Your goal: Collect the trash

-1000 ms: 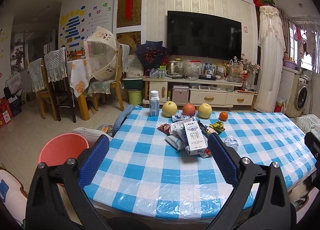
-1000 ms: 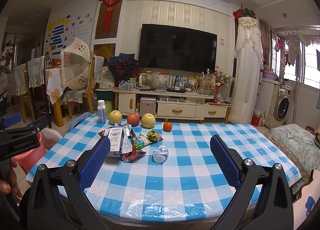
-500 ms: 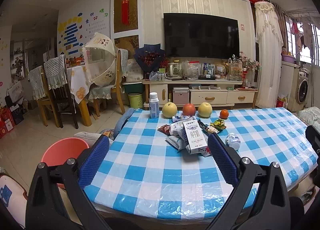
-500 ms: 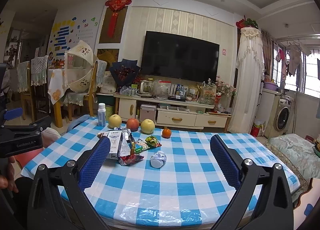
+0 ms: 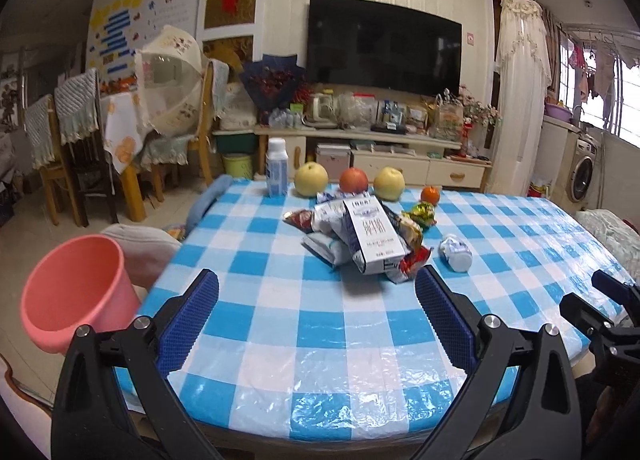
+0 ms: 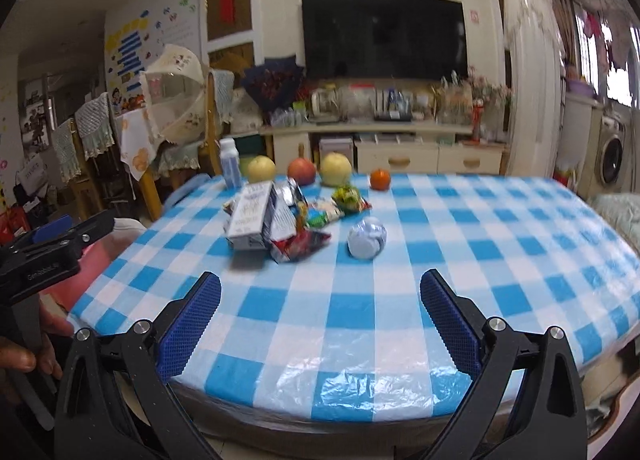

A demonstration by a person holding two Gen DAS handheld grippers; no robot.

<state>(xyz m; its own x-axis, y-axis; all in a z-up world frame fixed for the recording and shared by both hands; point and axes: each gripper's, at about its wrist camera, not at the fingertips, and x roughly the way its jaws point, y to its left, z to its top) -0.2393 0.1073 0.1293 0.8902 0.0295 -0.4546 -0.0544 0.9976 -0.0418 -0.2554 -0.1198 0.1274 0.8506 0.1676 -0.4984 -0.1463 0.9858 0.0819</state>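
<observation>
A heap of trash lies mid-table: a white milk carton [image 5: 370, 236] [image 6: 250, 218] on several crumpled wrappers [image 5: 412, 260] [image 6: 300, 246], a green-yellow wrapper [image 5: 420, 214] [image 6: 348, 196] and a crushed white bottle [image 5: 454, 252] [image 6: 366, 238]. A pink bin [image 5: 76, 292] stands on the floor left of the table. My left gripper [image 5: 318, 314] is open and empty over the near table edge. My right gripper [image 6: 320, 318] is open and empty, also short of the heap.
The table has a blue-and-white checked cloth [image 5: 328, 332] [image 6: 460, 244]. At its far edge stand a small white bottle [image 5: 277, 172], two yellow pears [image 5: 310, 184], a red apple [image 5: 354, 180] and an orange [image 5: 430, 194]. Dining chairs [image 5: 72, 148] stand left, a TV cabinet [image 5: 400, 164] behind.
Both grippers have tilted down and moved in toward the table; the trash heap now looks nearer. Jaws stay open. Nothing on the table has moved.
</observation>
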